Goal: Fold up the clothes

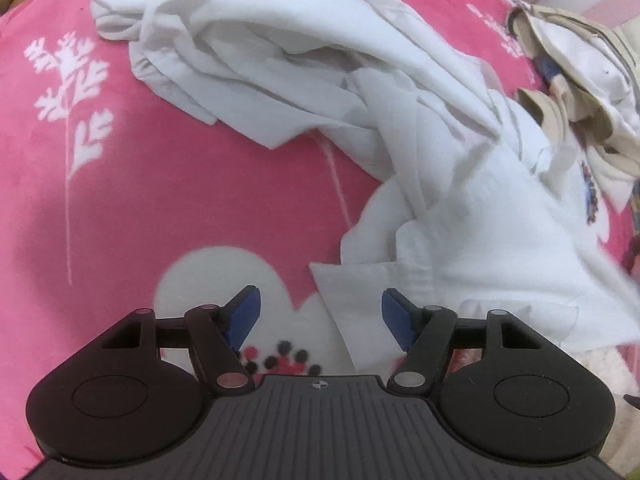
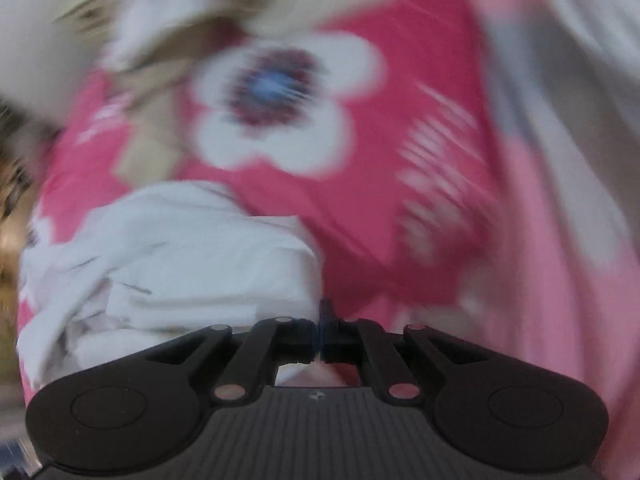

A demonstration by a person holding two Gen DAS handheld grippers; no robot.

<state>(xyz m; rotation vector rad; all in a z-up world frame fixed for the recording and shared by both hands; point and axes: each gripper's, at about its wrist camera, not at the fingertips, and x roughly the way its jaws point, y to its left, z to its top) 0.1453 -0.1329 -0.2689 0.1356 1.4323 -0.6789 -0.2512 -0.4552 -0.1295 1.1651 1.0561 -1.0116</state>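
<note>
A: What does the right wrist view give?

B: A heavily blurred picture. The black two-finger right tool (image 2: 321,326) sits at the bottom, its fingers drawn together with barely a slit between them and nothing visibly caught there.

A: And the cloth?

B: A crumpled white fabric garment (image 2: 192,264) lies just left of the tool's tips, on a bright pink blanket with a large white flower print (image 2: 400,152). The flower's dark red and blue centre is smeared.

A: Anything further up?

B: A beige and white piece of clothing (image 2: 168,48) at upper left, too blurred to identify.
</note>
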